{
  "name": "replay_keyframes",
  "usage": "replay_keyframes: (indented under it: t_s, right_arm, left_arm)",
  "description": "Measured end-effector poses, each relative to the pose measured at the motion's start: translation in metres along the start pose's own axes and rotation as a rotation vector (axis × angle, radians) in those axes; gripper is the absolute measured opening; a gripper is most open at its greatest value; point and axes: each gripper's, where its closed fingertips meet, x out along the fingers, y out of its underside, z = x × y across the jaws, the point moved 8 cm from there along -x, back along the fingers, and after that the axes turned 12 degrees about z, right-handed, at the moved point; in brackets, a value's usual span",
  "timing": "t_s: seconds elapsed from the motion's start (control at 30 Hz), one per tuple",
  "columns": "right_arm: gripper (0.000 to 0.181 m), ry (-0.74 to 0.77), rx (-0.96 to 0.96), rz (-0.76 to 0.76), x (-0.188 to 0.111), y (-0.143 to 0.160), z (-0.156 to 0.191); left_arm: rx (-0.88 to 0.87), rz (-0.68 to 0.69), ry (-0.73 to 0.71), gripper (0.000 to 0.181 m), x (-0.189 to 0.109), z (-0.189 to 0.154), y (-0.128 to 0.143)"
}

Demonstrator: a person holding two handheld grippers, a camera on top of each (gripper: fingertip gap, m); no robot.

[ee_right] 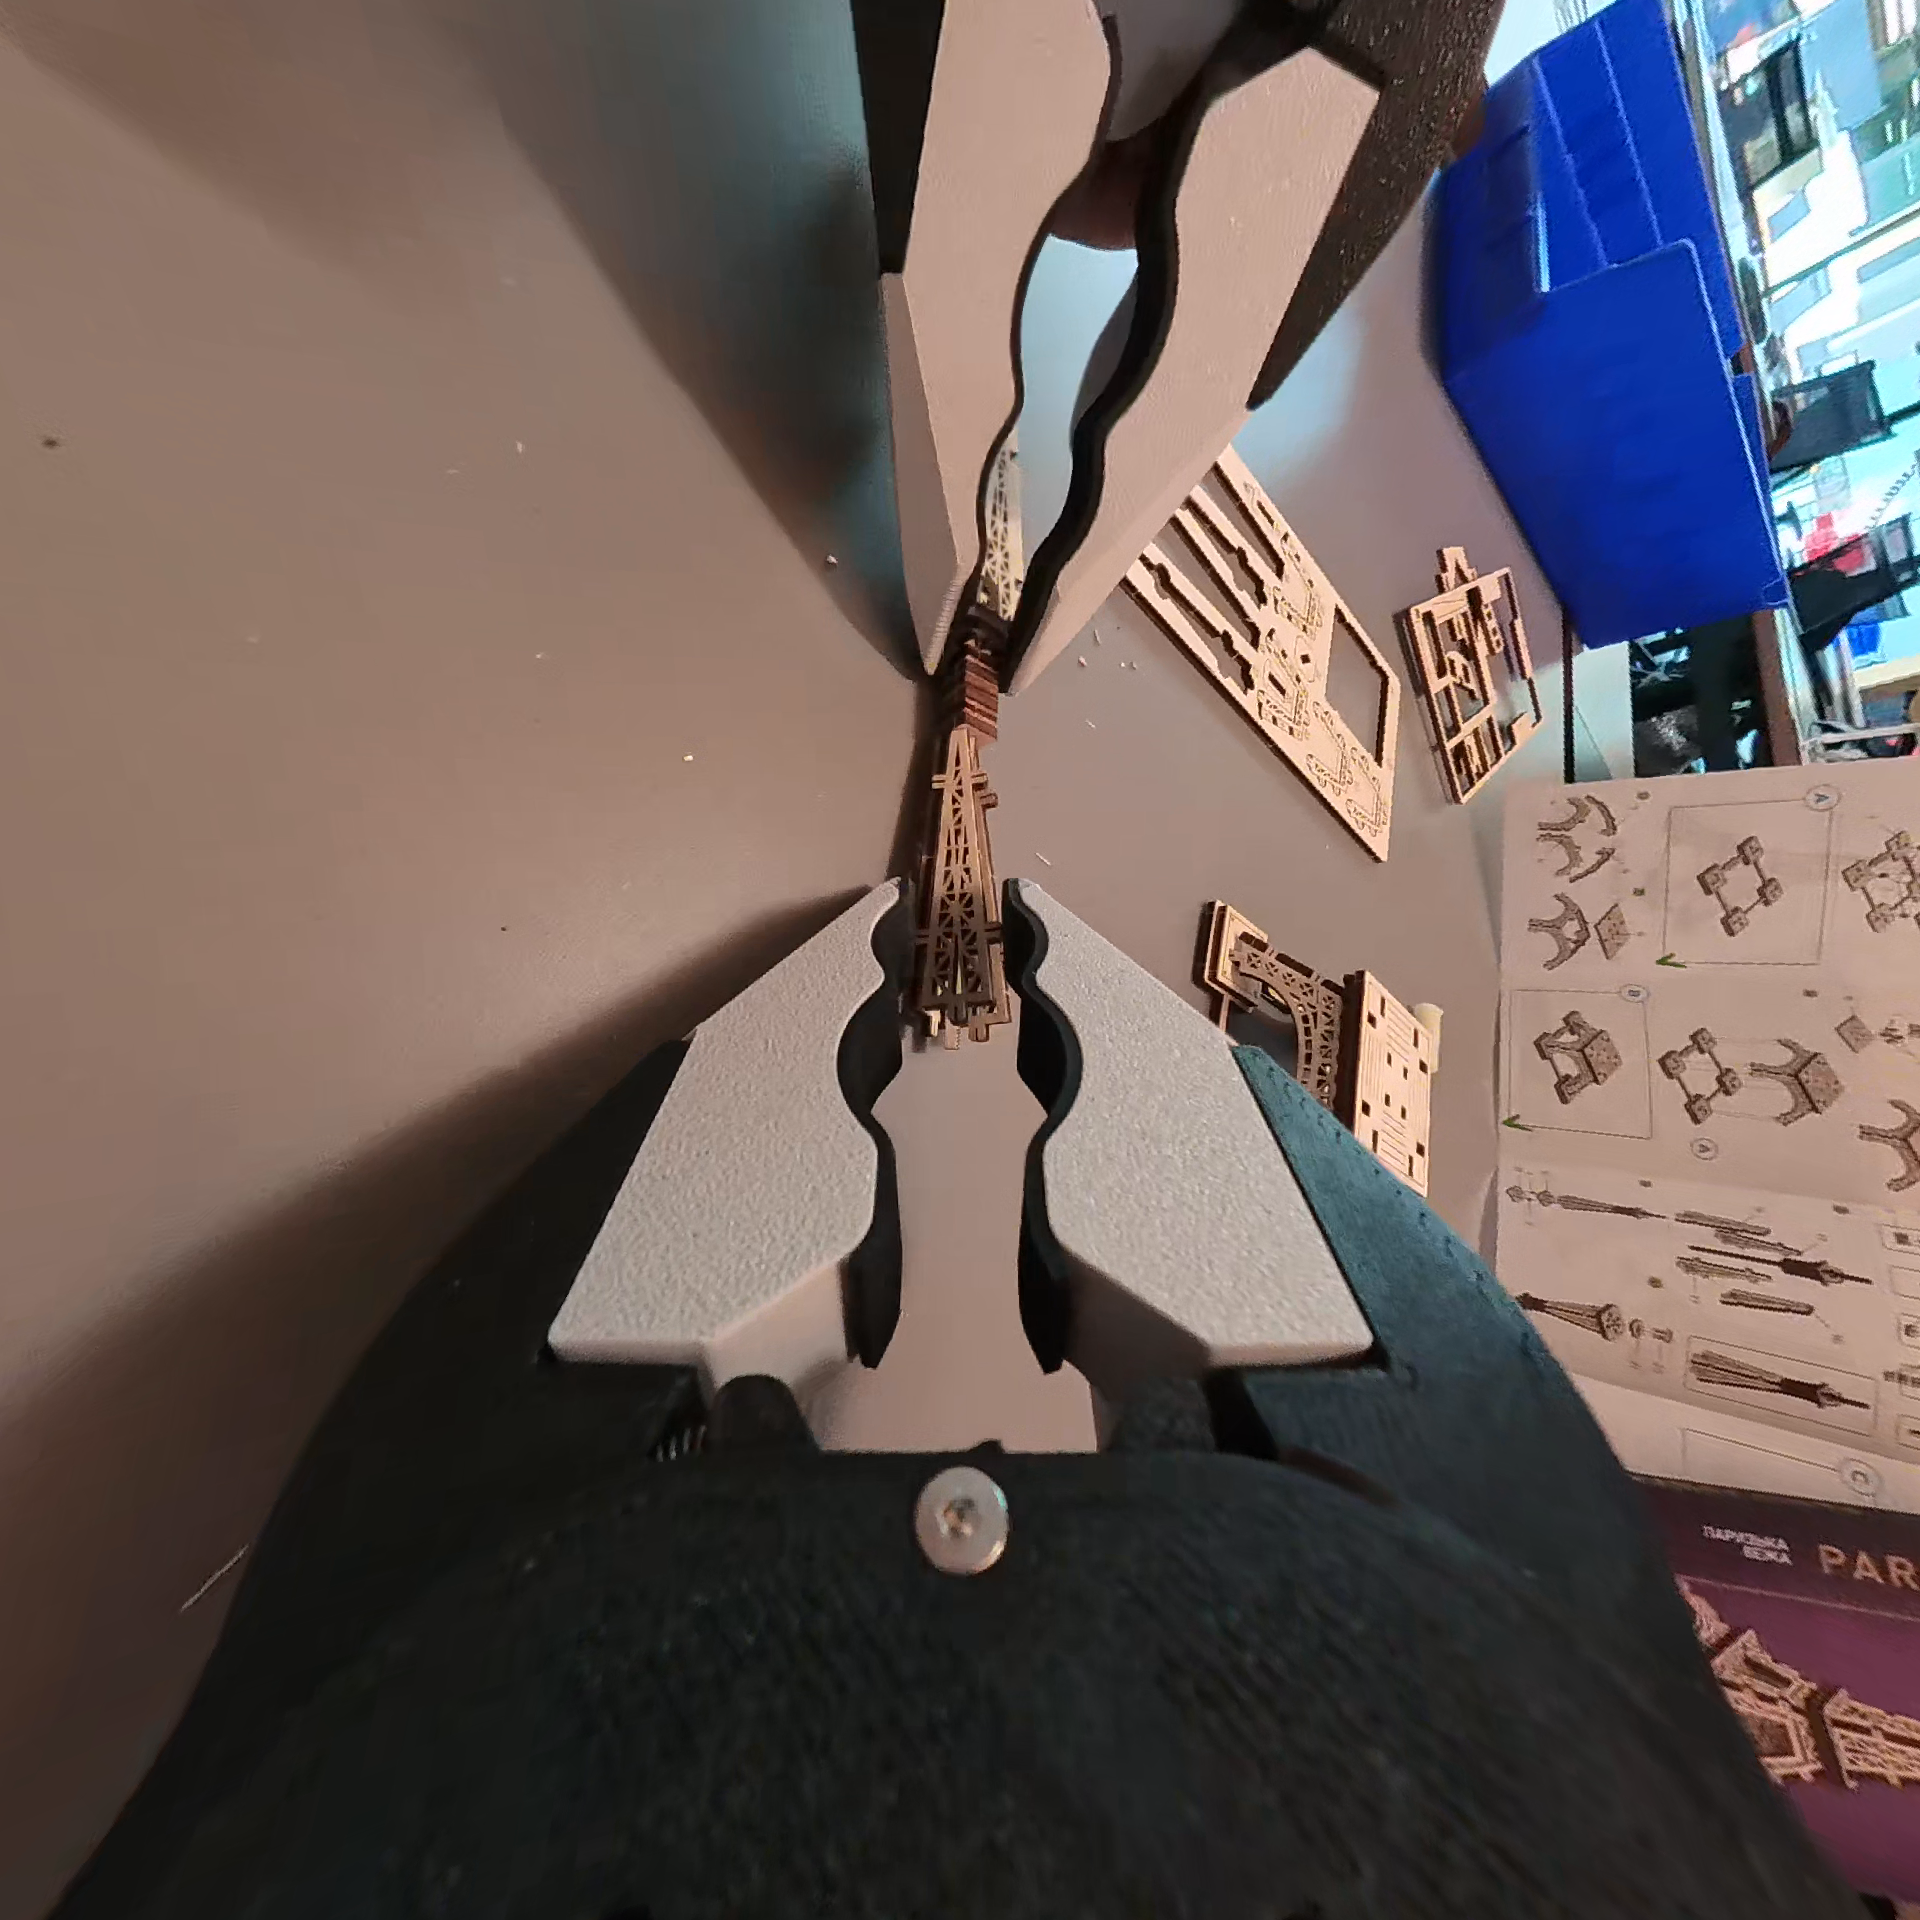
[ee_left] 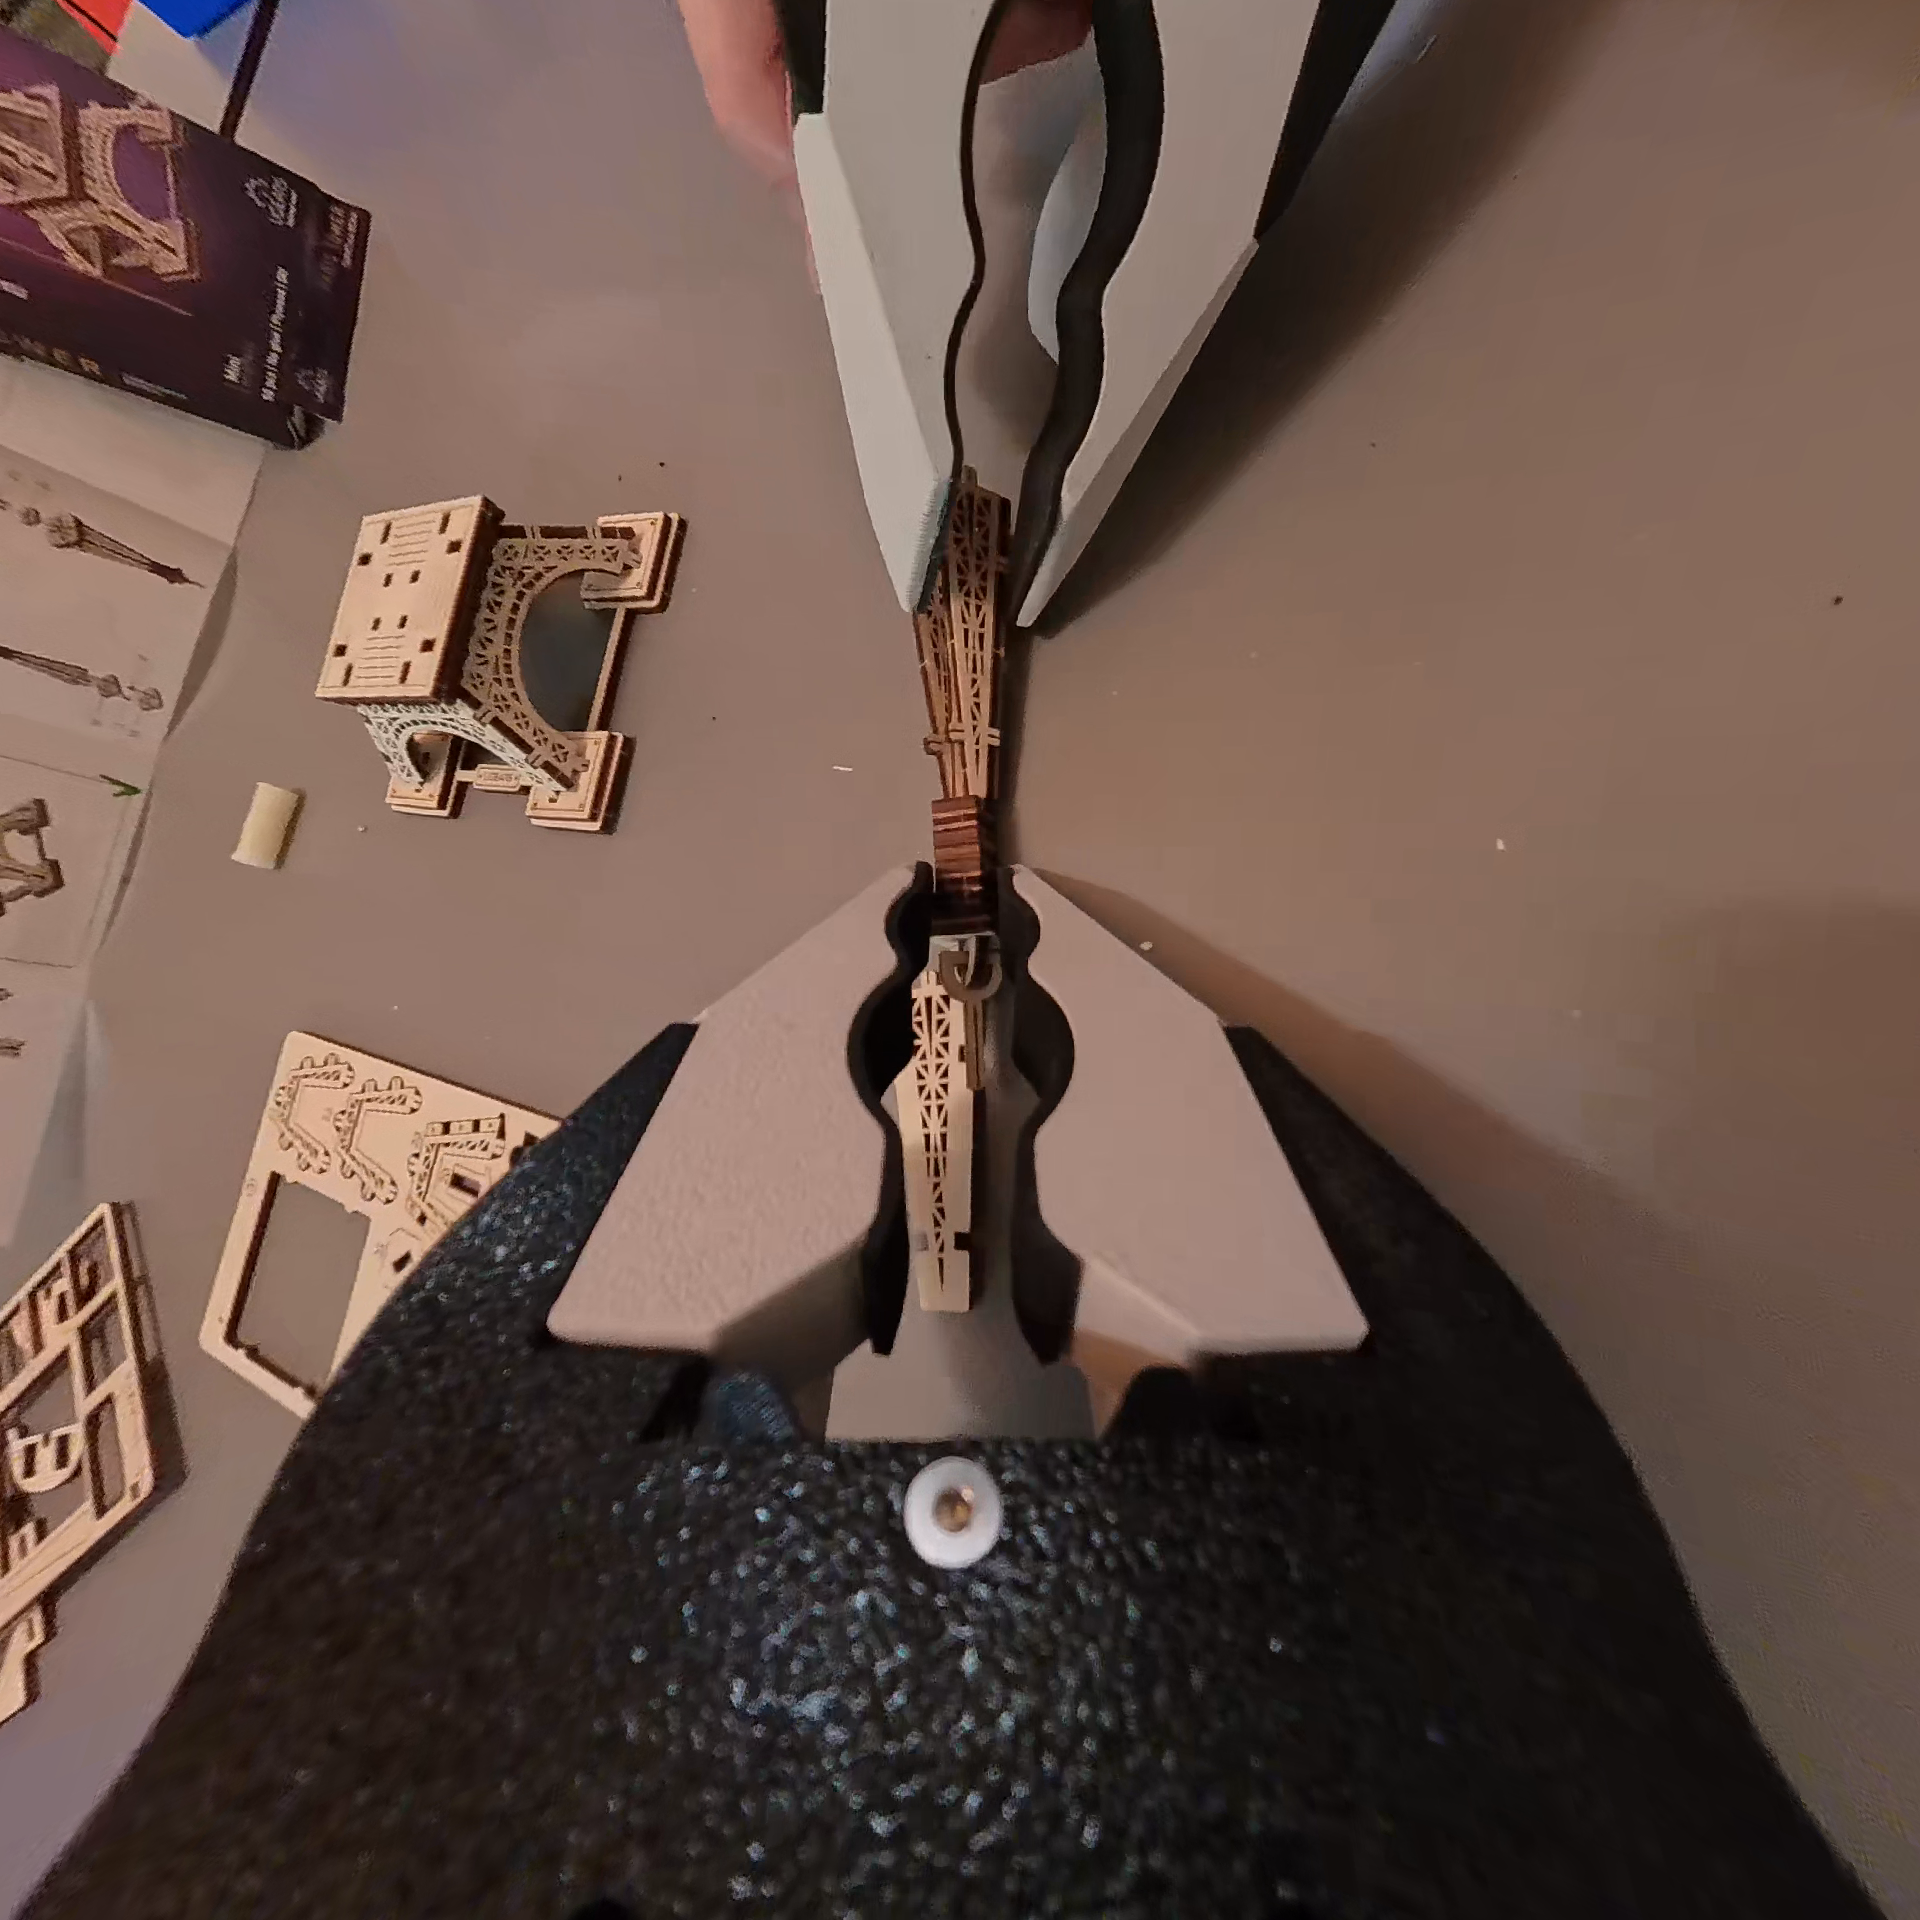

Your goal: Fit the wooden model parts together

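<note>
— While both grippers face each other tip to tip over the grey table [ee_left: 1455, 520], where is the piece?

— Strung between them. My left gripper [ee_left: 961, 894] is clamped on the dark stacked-disc collar of the slim pale laser-cut wooden lattice spire [ee_left: 961, 665]; its thin tapered end runs back between my left fingers [ee_left: 769, 1122] toward the camera.

— And the far end?

— My right gripper [ee_right: 954, 914] is closed on the wide end of the same spire [ee_right: 961, 914]. Its splayed feet sit just inside my right fingers [ee_right: 727, 1164], and the narrowing lattice points away from that camera into the left gripper's tips.

— So the long axis?

— It lies along the line joining the two grippers, straight ahead in both wrist views, wide end at the right, thin end at the left.

— What lies off to the side?

— Left of my left gripper, well apart, the pale wooden arched tower base with a square top deck [ee_left: 488, 665] lies on the table, with a small cream block [ee_left: 265, 826] near it. Closer to that gripper are flat punched-out plywood sheets [ee_left: 343, 1195]. Farther left are a folded paper instruction sheet [ee_left: 94, 665] and a dark purple cardboard box [ee_left: 177, 270]. Beyond the right gripper's right side stand blue plastic bins [ee_right: 1621, 343].
</note>
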Motion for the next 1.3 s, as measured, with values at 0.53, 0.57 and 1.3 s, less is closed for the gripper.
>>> replay_keyframes:
  t_s: [0.53,0.57,1.3]
  right_arm:
    - [0.015,-0.446,0.58,-0.002,0.005,0.009,-0.023]
    - [0.023,-0.438,0.59,0.002,0.006,0.012,-0.025]
    - [0.016,-0.059,-0.044,0.102,0.003,0.003,-0.015]
  left_arm:
    - [0.051,-0.058,-0.004,0.01,0.001,0.001,0.003]
    - [0.043,-0.056,0.003,0.01,0.002,0.002,0.002]
    - [-0.067,-0.014,0.101,0.01,0.006,0.016,-0.001]
